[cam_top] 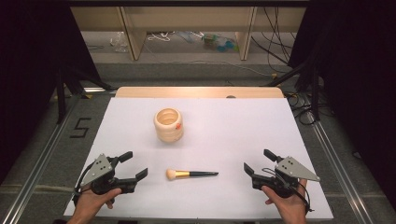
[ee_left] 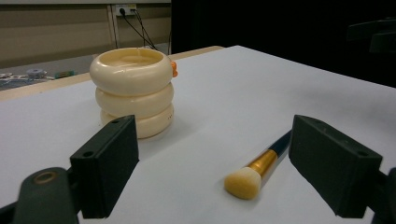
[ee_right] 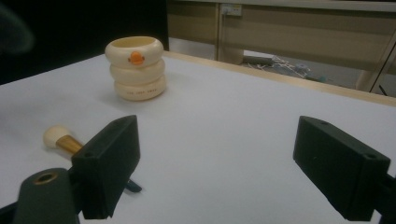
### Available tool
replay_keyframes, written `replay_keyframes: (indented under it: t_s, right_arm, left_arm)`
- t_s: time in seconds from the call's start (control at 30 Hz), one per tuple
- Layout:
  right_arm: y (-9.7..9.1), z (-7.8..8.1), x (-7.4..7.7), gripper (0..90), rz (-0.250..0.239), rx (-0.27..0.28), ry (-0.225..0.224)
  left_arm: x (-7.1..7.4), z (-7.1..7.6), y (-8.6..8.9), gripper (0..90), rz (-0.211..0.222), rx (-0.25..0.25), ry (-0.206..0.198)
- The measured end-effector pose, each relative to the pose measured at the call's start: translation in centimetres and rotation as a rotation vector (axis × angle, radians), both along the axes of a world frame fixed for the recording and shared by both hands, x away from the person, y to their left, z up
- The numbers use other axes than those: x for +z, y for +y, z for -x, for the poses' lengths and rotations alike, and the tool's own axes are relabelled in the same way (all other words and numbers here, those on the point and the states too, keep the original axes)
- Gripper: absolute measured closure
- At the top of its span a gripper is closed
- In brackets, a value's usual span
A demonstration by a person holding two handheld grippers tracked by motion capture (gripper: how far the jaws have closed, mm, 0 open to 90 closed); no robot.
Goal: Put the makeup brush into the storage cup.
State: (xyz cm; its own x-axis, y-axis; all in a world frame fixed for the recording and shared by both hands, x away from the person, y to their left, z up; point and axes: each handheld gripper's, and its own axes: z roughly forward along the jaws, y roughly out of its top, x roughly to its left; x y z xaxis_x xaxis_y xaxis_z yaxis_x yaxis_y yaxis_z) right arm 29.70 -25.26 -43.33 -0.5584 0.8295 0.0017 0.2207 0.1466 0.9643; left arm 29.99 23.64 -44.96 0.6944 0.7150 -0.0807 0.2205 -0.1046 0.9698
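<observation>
We've got the white table (cam_top: 140, 121) filling the middle of the high view, w/ the cream ringed cup (cam_top: 168, 124) standing upright just above centre, open top up, small orange mark on its side. Below it, centre-bottom of the frame, the makeup brush (cam_top: 190, 174) lies flat on the table, bristle head to the left, dark handle to the right, well apart from the cup.

Left gripper (cam_top: 133, 165) sits at lower left, jaws wide apart, nothing between them; in the left gripper view the brush head (ee_left: 242, 182) lies just ahead, btwn the jaws' line of sight. Right gripper (cam_top: 258, 161) at lower right, jaws also wide apart, empty; in its own view the brush (ee_right: 60, 139) is off at the left edge behind the left jaw.

We judge this as the start: nothing picked yet, both hands resting on either side of the brush. Next move prob calls for one gripper to come in over the handle, close across it, lift, then tip the brush into the cup
</observation>
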Motion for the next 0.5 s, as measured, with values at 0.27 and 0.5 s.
replay_keyframes:
  t_s: [0.27, 0.5]
  right_arm:
    - [0.3, -0.04, 0.0, 15.6, 0.023, 0.023, 0.024]
    - [0.62, -0.29, 0.29, 15.5, 0.036, 0.047, 0.037]
  left_arm:
    - [-0.02, -0.01, -0.04, 16.0, -0.003, 0.0, 0.003]
    - [-0.06, -0.05, -0.13, 16.0, -0.009, -0.004, 0.002]
